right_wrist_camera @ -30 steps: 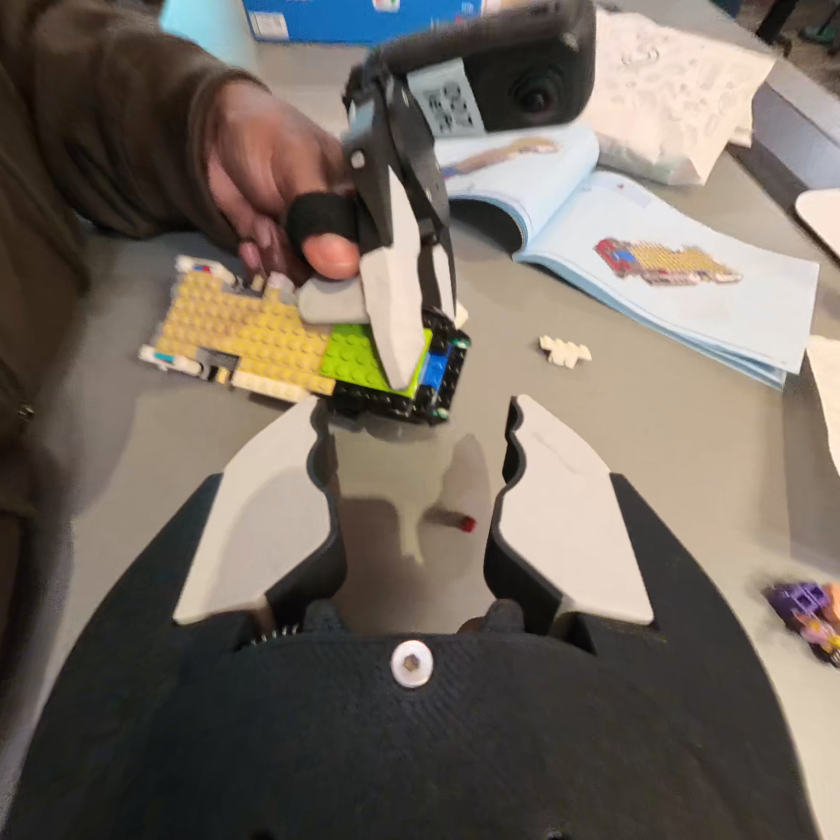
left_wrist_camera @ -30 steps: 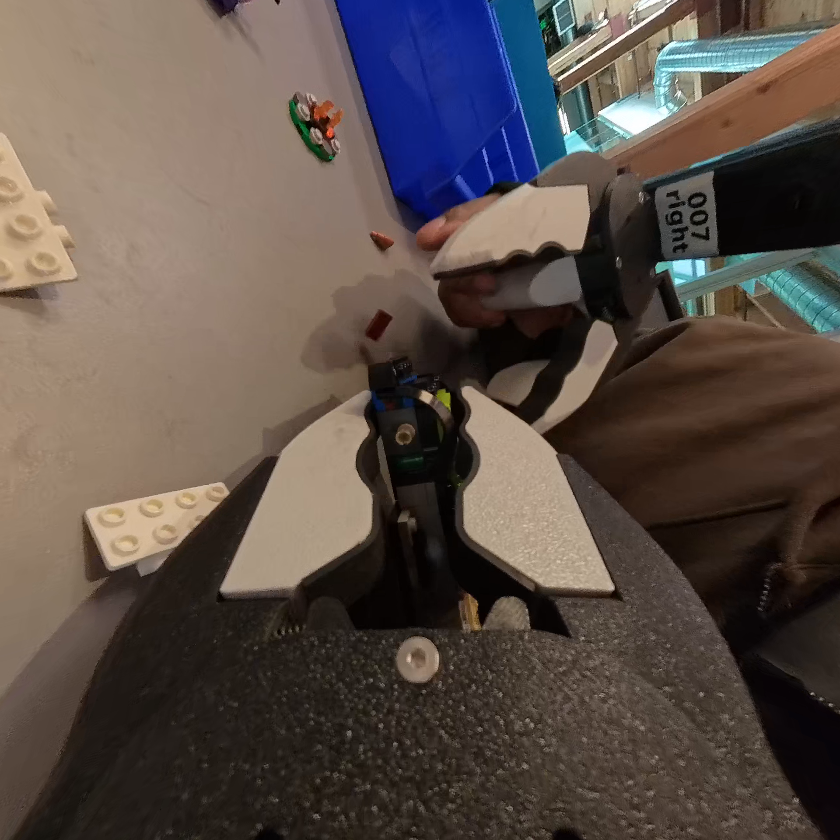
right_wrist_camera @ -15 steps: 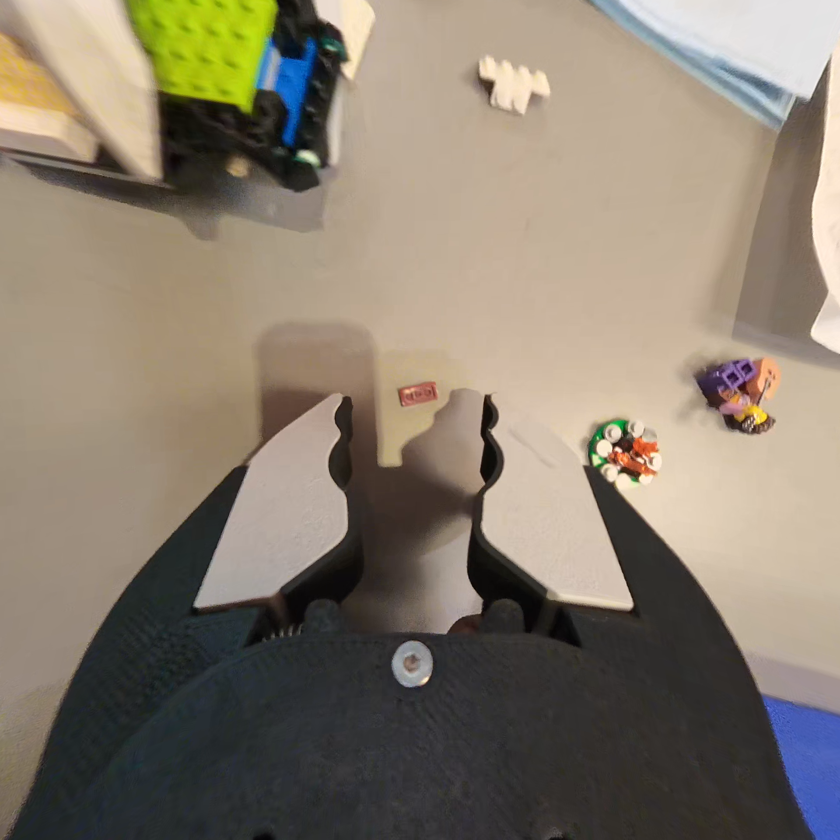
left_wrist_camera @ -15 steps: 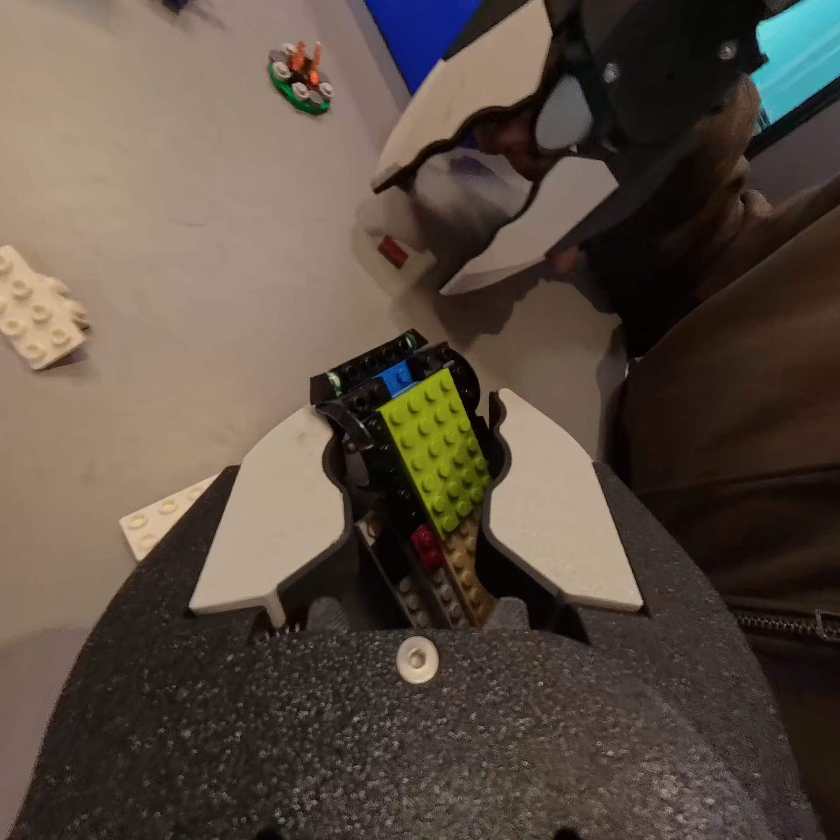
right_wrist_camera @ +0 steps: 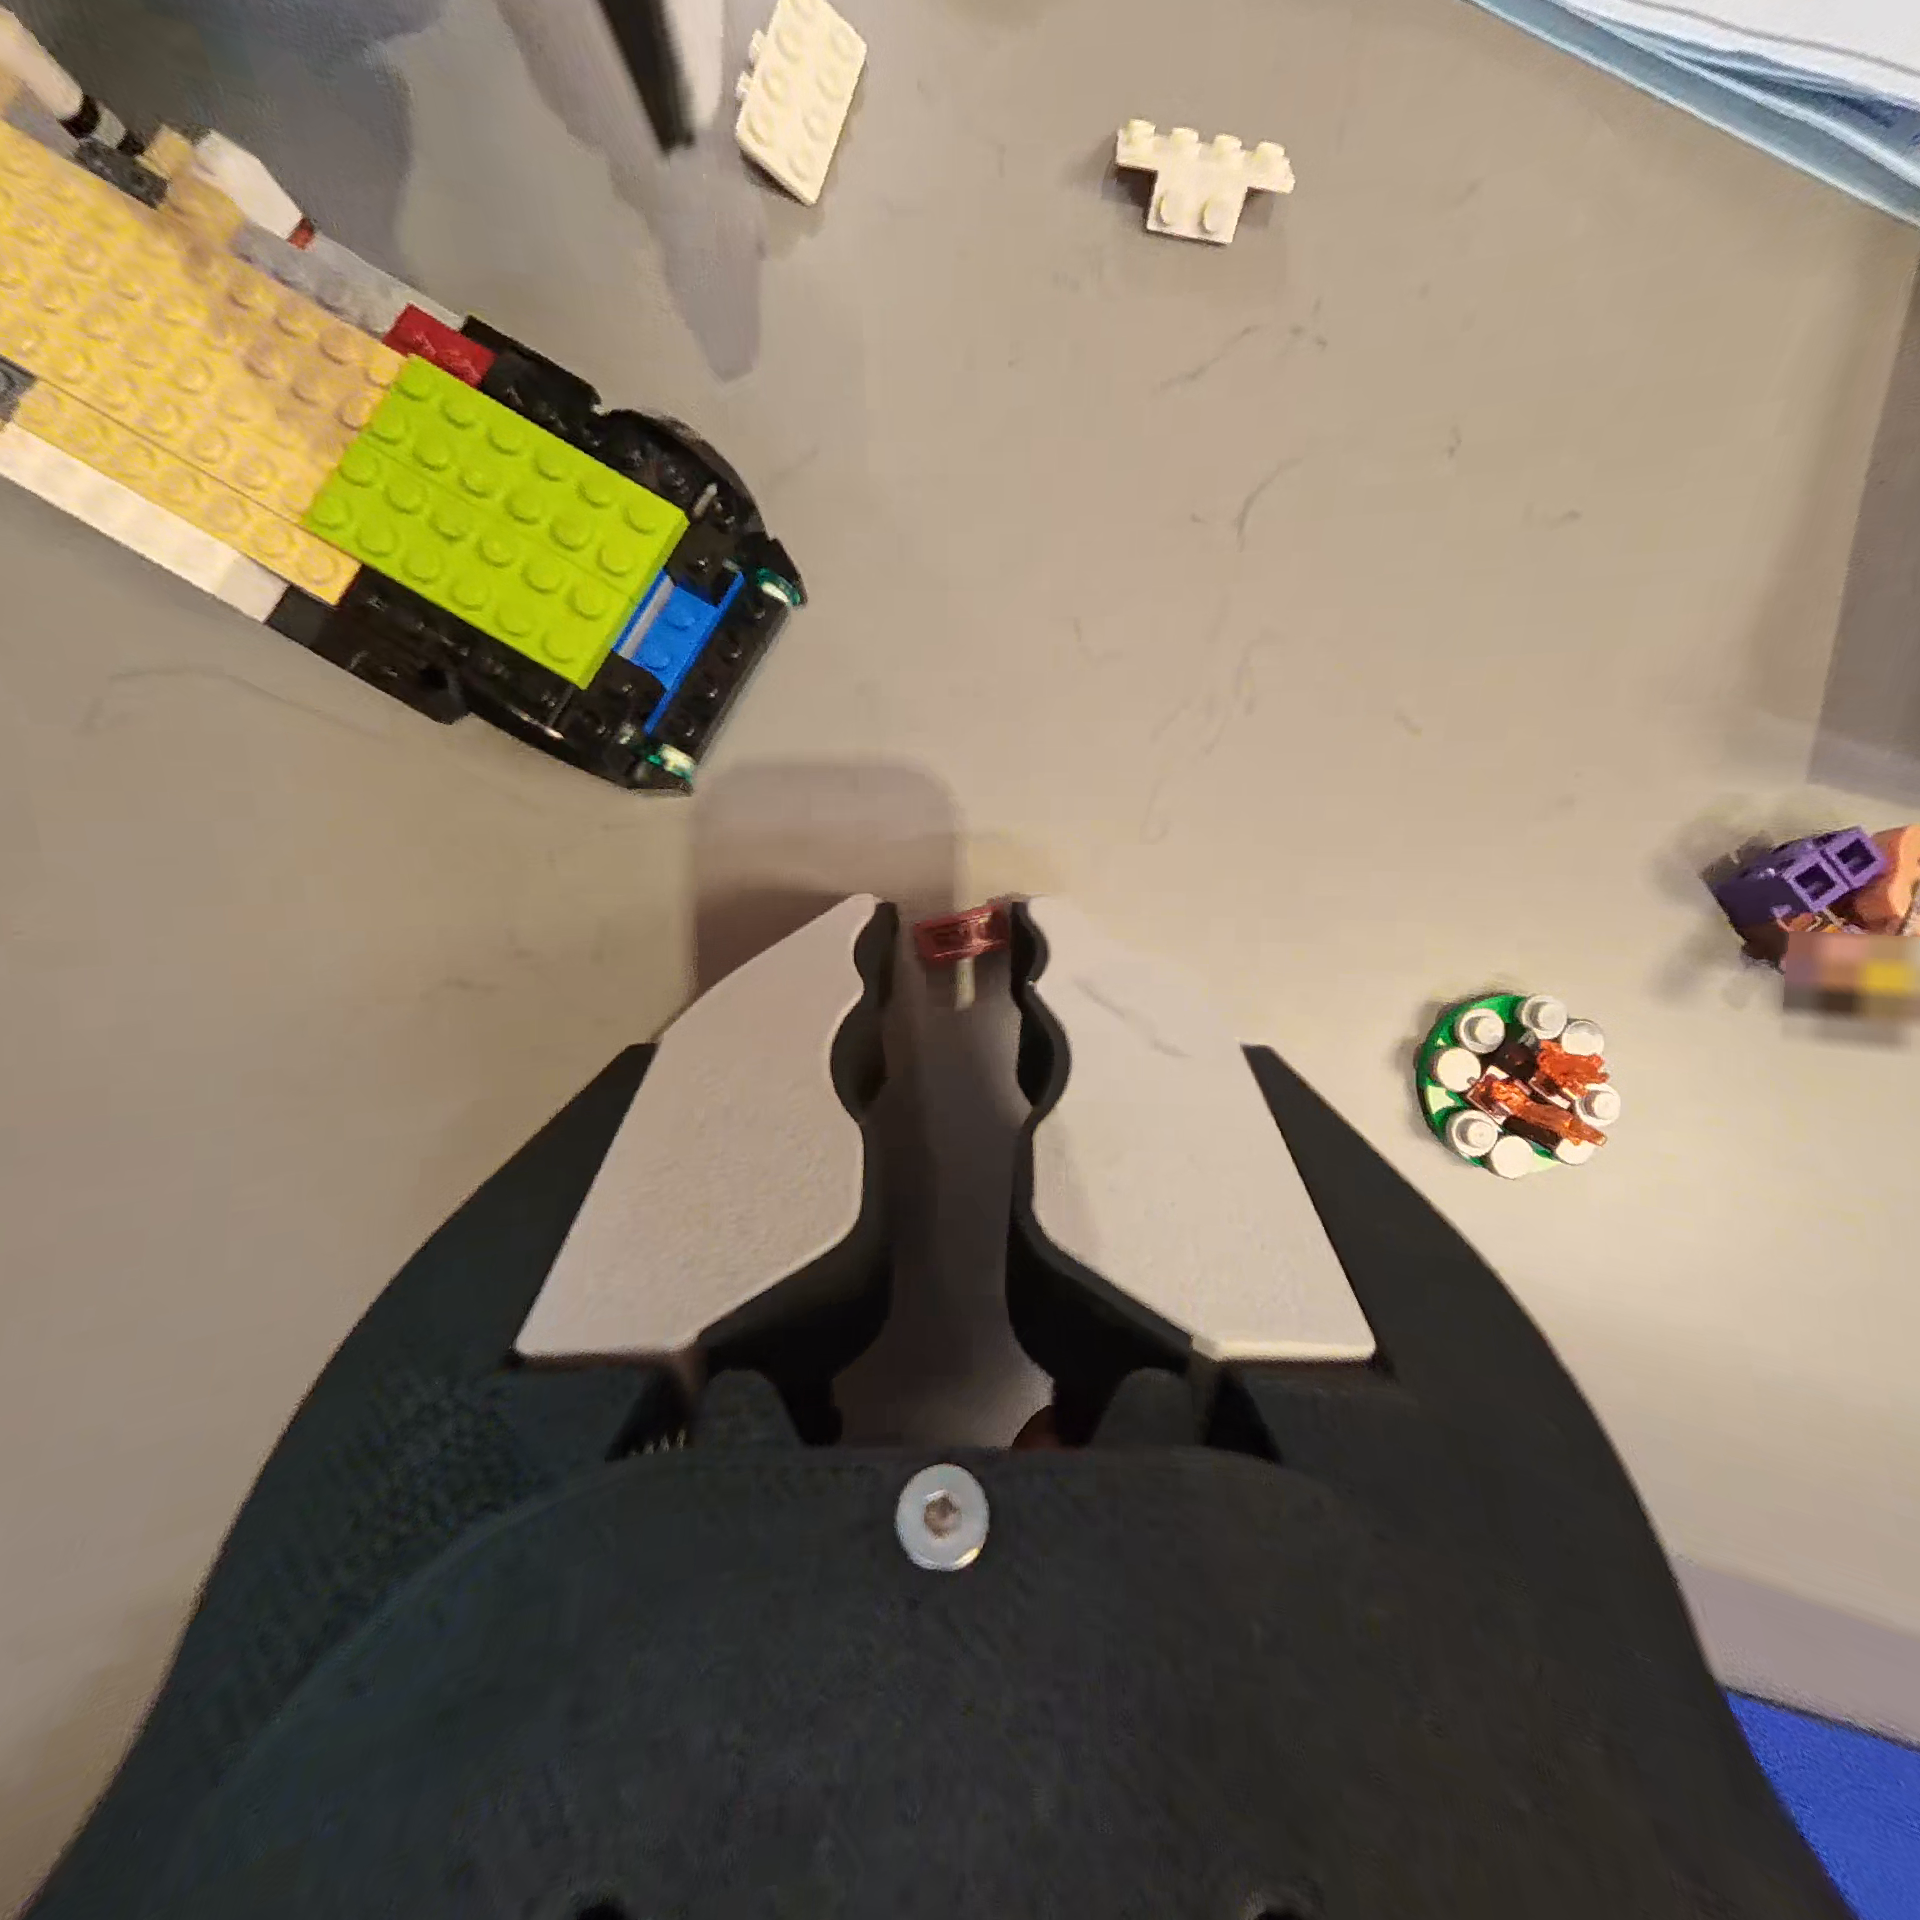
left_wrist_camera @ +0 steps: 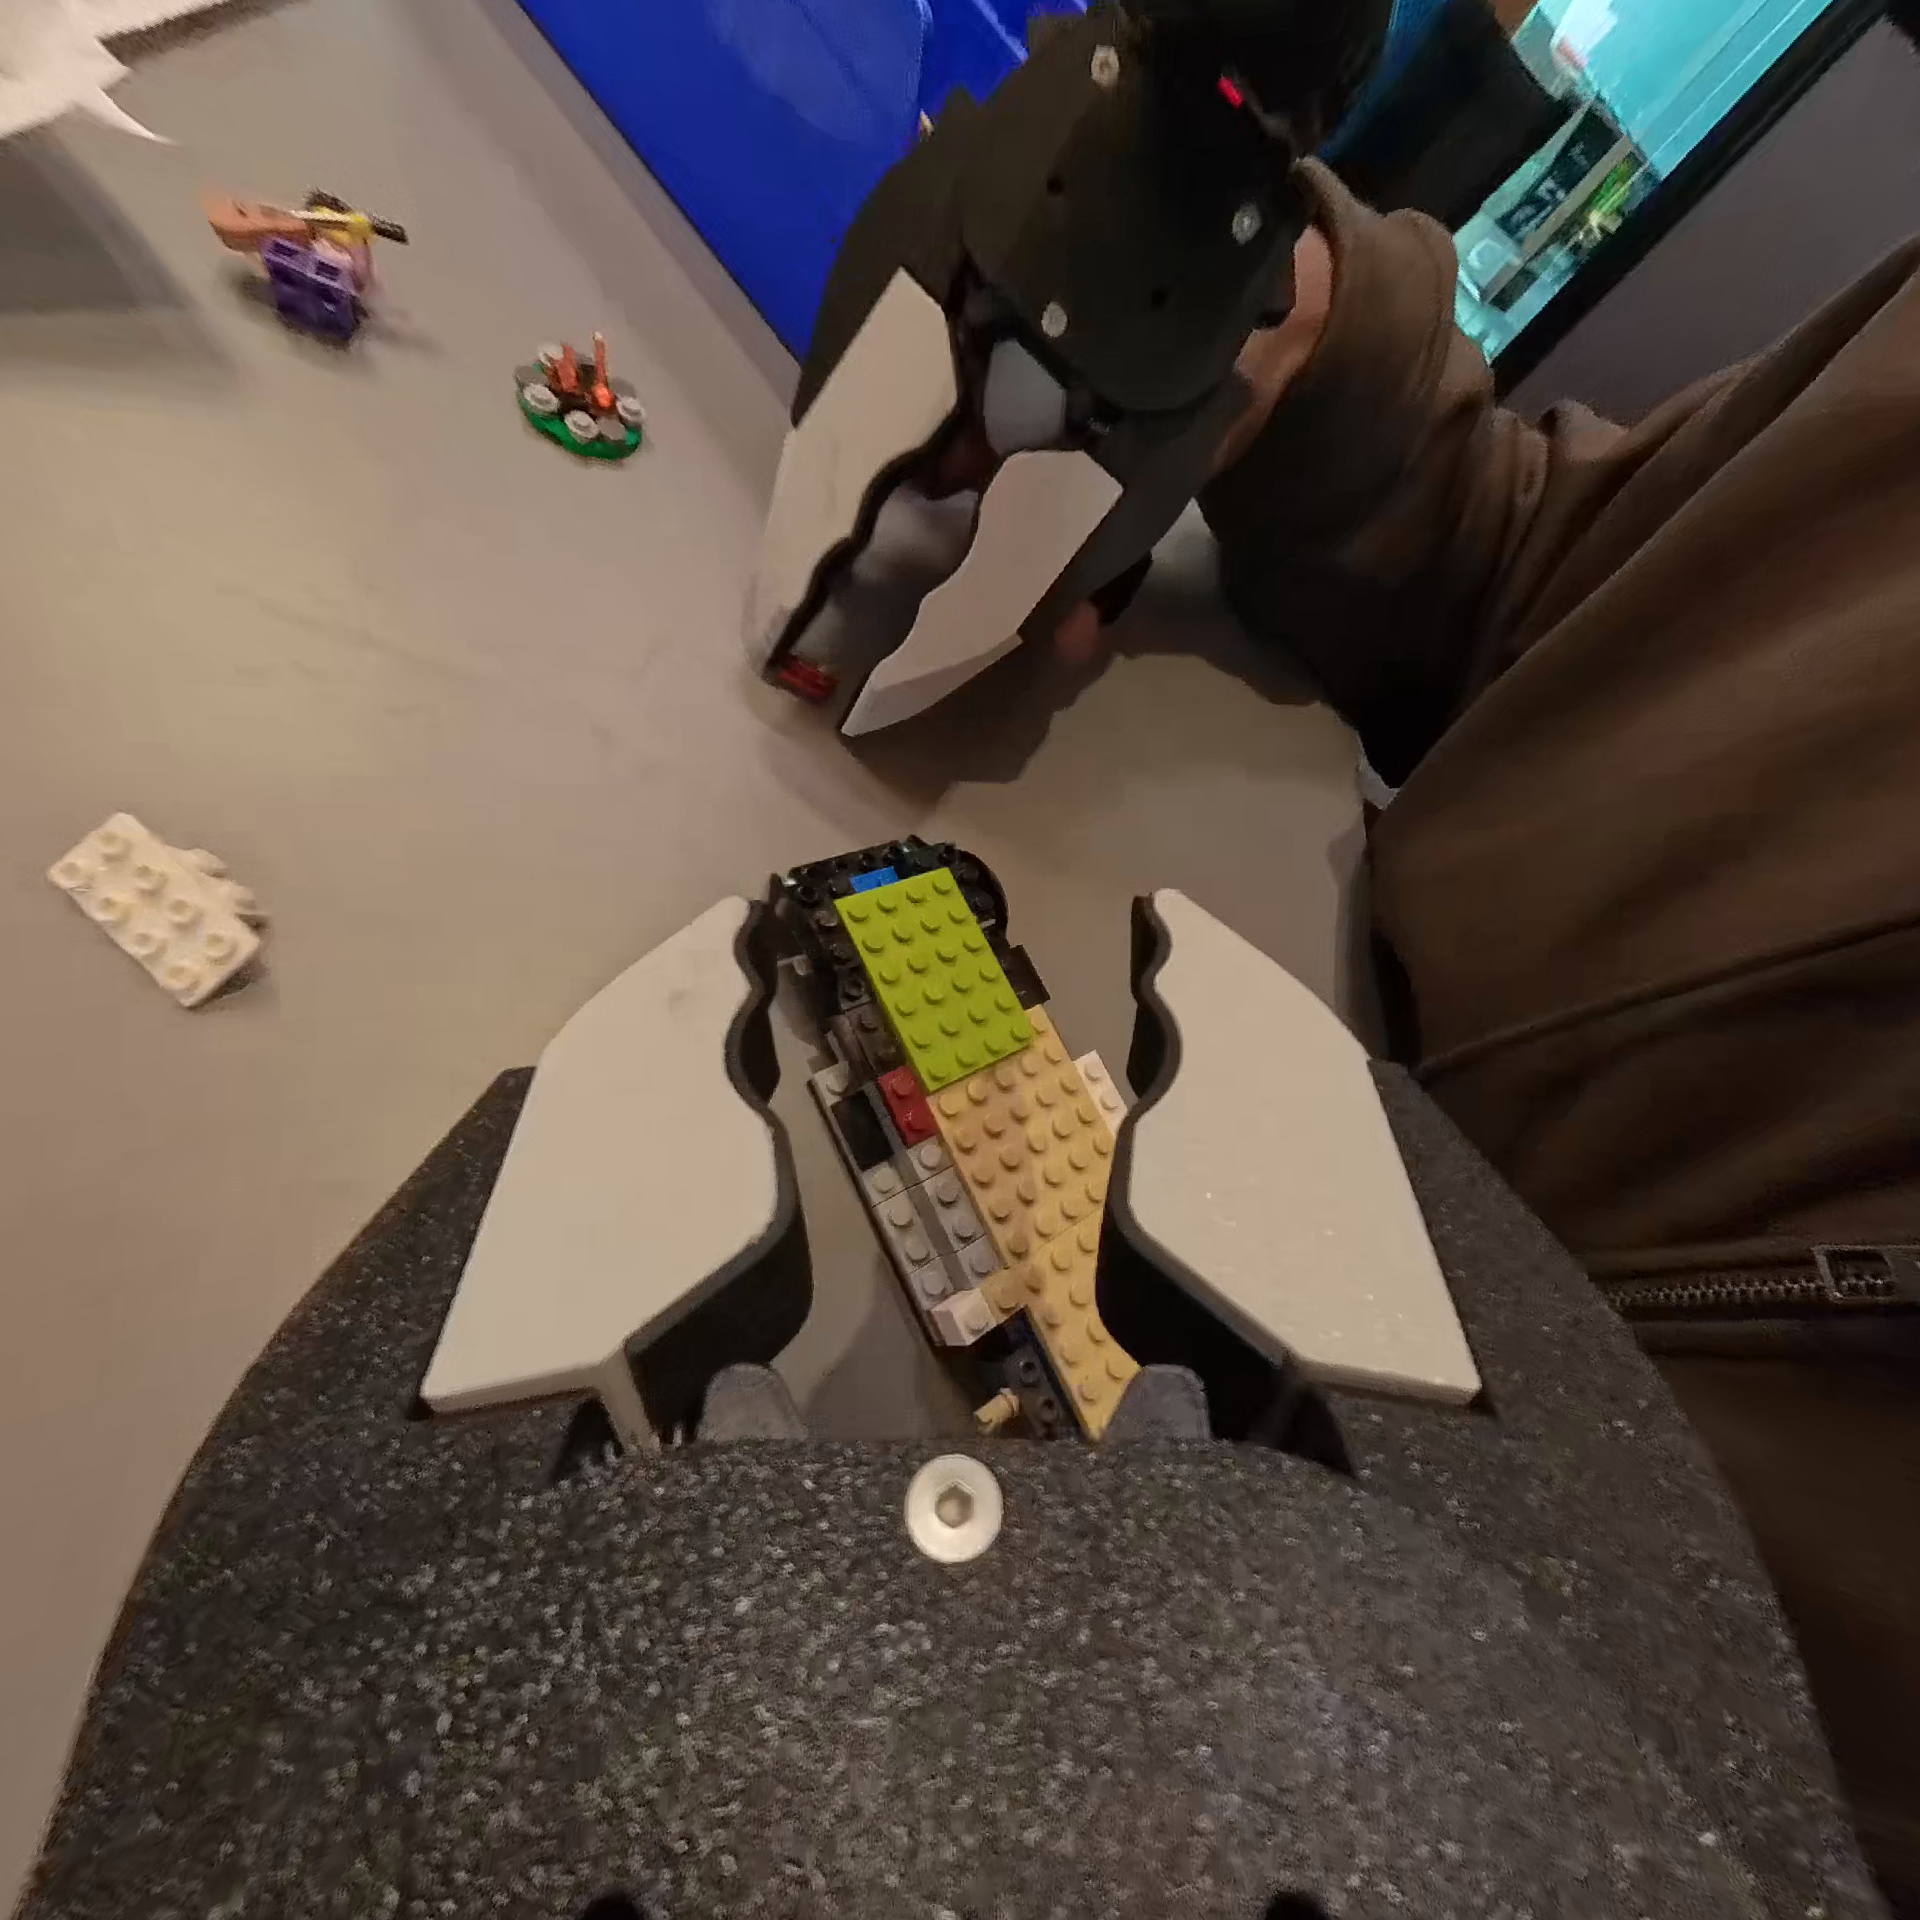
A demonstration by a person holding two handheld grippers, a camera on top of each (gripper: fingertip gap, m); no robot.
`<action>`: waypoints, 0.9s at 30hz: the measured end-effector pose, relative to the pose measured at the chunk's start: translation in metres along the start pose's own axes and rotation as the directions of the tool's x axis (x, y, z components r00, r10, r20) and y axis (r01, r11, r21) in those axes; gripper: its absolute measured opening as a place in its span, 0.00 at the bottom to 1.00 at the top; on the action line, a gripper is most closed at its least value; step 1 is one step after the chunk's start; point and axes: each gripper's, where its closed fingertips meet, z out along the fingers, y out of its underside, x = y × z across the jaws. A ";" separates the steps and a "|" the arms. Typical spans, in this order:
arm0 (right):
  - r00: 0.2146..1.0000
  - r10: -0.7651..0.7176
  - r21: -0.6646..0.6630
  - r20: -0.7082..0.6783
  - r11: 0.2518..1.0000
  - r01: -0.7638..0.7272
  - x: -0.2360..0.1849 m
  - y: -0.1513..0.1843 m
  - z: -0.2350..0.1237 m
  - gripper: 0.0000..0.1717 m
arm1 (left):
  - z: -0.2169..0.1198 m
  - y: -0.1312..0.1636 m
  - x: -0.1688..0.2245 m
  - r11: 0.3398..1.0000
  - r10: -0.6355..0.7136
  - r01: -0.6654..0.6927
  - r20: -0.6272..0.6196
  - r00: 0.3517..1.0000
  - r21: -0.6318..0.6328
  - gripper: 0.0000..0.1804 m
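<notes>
Left gripper (left_wrist_camera: pixel 940 914) spread wide around a brick model (left_wrist_camera: pixel 940 997) lying on the grey table (left_wrist_camera: pixel 416 644), pads clear. Beyond, right gripper (right_wrist_camera: pixel 951 914) nearly closed about a small red brick (right_wrist_camera: pixel 961 928); contact unclear.

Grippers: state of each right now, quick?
Left gripper: open, brick model lying between its fingers, right side clear.
Right gripper: fingers narrowed around small red piece; grip unconfirmed.
</notes>
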 end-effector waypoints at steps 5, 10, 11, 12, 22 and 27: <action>1.000 -0.023 -0.019 -0.019 1.000 0.023 -0.001 0.000 0.000 0.09 | -0.027 -0.016 -0.014 0.996 -0.017 0.013 0.049 0.999 0.090 0.35; 0.993 -0.045 0.036 -0.106 0.998 0.049 0.007 -0.015 -0.014 0.10 | -0.065 -0.032 -0.033 0.979 0.010 -0.040 0.153 0.988 0.198 0.34; 0.989 -0.033 0.078 -0.144 0.996 0.045 0.012 -0.023 -0.024 0.10 | -0.073 -0.034 -0.040 0.975 0.011 -0.051 0.182 0.983 0.218 0.34; 0.979 -0.014 0.125 -0.201 0.991 0.040 0.019 -0.031 -0.039 0.10 | -0.081 -0.035 -0.045 0.970 0.010 -0.059 0.203 0.979 0.236 0.34; 0.580 0.394 0.354 -0.713 0.916 -0.187 0.128 0.038 -0.214 0.26 | -0.123 -0.031 -0.057 0.949 0.023 -0.101 0.253 0.967 0.299 0.32; 0.629 0.383 0.385 -0.677 0.912 -0.140 0.116 0.015 -0.209 0.26 | -0.135 -0.026 -0.063 0.950 0.016 -0.103 0.283 0.959 0.295 0.32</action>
